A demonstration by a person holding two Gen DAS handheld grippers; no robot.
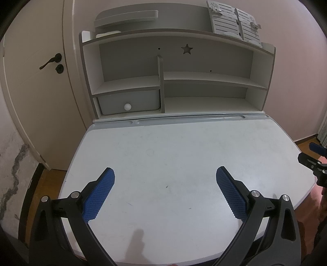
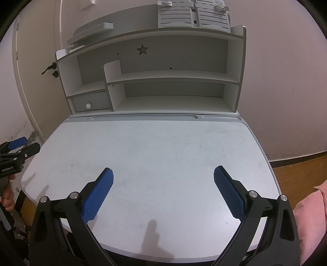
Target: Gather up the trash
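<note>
Desk first: one pale grey desktop with rounded corners (image 1: 184,155), bare in both wrist views, no wrapper, scrap or bin anywhere on it, so you can't tell where the trash is; my read is either it's all collected already or you haven't started, and the frames don't settle which. Behind it, one white hutch shelf unit with a star cut-out (image 1: 187,49), its open compartments empty as far as shown, with one small grey drawer with a round white knob (image 1: 128,106) shut at lower left. On top of the hutch: one grey slatted folding book stand (image 1: 235,20) and one flat grey tray-like piece (image 1: 126,18). One cream door with a dark lever handle (image 1: 51,60) at left. Tongs, two: your left gripper with blue ribbed pads (image 1: 165,174) spread wide, holding nothing; your right gripper, same build (image 2: 163,174), also spread wide and empty. Both hover over the near desk edge.
</note>
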